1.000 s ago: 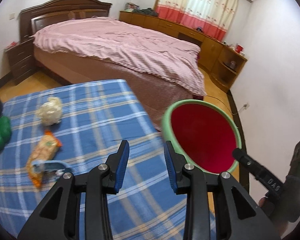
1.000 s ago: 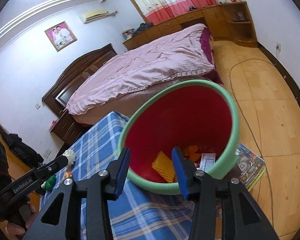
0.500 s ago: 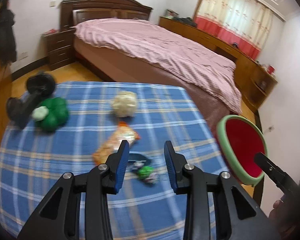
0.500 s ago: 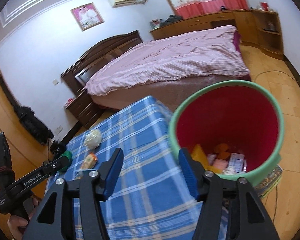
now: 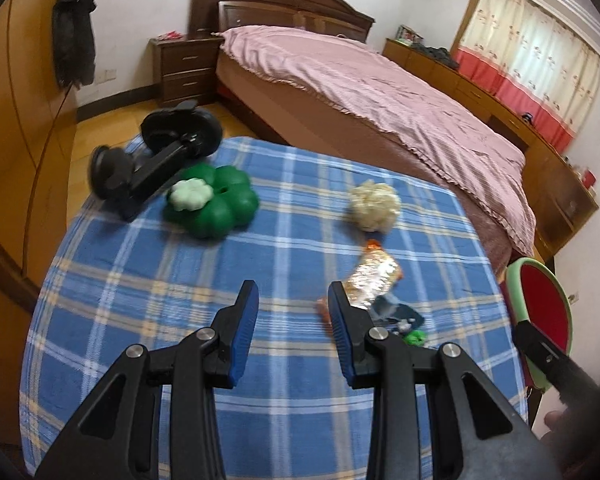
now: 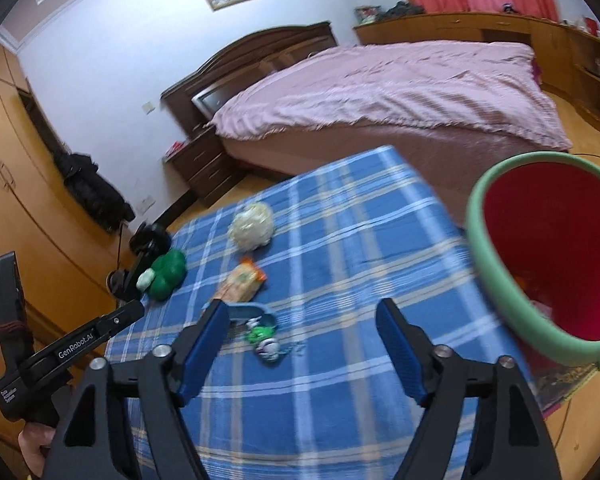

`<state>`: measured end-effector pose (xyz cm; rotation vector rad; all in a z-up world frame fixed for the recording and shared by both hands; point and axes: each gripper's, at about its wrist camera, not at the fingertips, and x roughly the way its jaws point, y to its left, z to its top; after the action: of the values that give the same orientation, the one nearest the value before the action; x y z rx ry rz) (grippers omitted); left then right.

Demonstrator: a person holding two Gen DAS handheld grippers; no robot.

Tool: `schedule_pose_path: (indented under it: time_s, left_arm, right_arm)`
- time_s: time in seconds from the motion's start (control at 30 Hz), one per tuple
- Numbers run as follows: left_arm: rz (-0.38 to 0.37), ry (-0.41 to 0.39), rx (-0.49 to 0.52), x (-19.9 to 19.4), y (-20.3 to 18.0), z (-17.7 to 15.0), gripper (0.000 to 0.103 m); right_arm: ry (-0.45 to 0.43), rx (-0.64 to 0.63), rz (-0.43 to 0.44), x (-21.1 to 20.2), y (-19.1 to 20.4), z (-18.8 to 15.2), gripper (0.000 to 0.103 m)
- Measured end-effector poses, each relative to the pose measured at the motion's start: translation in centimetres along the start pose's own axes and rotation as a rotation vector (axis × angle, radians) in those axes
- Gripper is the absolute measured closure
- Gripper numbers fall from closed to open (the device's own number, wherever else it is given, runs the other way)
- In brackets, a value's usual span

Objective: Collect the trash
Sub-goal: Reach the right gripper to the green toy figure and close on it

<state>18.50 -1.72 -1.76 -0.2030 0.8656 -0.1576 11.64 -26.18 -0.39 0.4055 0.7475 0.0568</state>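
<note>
In the left view, the left hand-held gripper (image 5: 292, 308) is seen partly open and empty. The wrapper (image 5: 374, 276) lies on the table (image 5: 140, 280), just right of it, long side pointing away.

In the right view, the right hand-held gripper (image 6: 300, 322), just opened wide, holds nothing. The wrapper (image 6: 242, 280) lies ahead, a bit left; the bin (image 6: 496, 256) is right.

My left tool (image 5: 292, 300) tilts downward over the bench (image 5: 180, 280), its jaws a modest gap apart and empty. My right tool (image 6: 300, 316) has just been opening; its jaws stand wide, nothing between them.
</note>
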Motion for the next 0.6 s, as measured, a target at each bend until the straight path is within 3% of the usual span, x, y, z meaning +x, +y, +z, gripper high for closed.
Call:
schedule_pose_path:
  time_s: [0.33, 0.6]
  left_arm:
    - [0.009, 0.025, -0.061, 1.5, 3.0, -0.2, 0.068]
    - [-0.006, 0.045, -0.081, 2.6, 3.9, -0.5, 0.068]
  right_arm:
    - [0.122, -0.044, 0.04, 5.9, 3.8, -1.0, 0.017]
    - [0.167, -0.045, 0.026, 9.4, 5.1, -1.1, 0.016]
